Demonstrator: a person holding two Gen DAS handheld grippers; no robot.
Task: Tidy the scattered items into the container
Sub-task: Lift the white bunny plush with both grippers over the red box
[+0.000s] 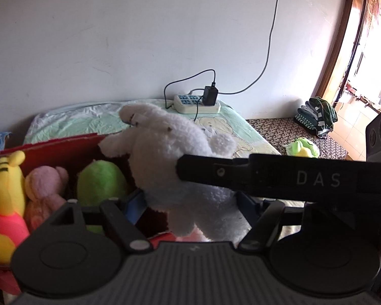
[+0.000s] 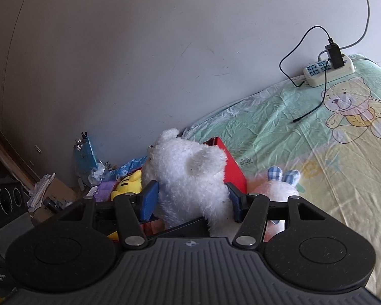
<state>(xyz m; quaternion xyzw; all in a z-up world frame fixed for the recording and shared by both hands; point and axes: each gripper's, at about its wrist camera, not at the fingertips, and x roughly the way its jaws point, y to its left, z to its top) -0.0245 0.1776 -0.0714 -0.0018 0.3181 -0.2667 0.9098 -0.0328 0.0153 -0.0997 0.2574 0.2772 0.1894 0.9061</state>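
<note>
Evidently both grippers had hold of one toy: the white plush bear (image 2: 190, 175) sat upright over the red box (image 2: 232, 167), and the right gripper (image 2: 190, 200) pinched it, its blue pads (image 2: 148, 199) pressed into the fur at both flanks. In the left wrist view the same white plush bear (image 1: 170, 157) filled the centre, with the left gripper (image 1: 190, 206) clamped low on its body; a black finger marked "DAS" crossed from 3 o'clock and touched the bear's side.

Inside the red box (image 1: 50, 143), at 9 o'clock from the bear, lay a yellow plush (image 1: 5, 178) in a pink top, a pink plush (image 1: 45, 188) and a green plush (image 1: 99, 180), packed side by side. At 3 o'clock in the right wrist view, just beside the box, another pale toy with blue checked ears (image 2: 283, 175) lay on the bed sheet (image 2: 279, 117).

Toward 1 o'clock a white power strip (image 2: 329, 72) rested on the sheet against the wall, a black charger (image 2: 334, 56) plugged in. Well apart, at 3 o'clock in the left view, a small green toy (image 1: 303, 148) lay on a patterned surface (image 1: 274, 132) near folded clothes (image 1: 316, 117).
</note>
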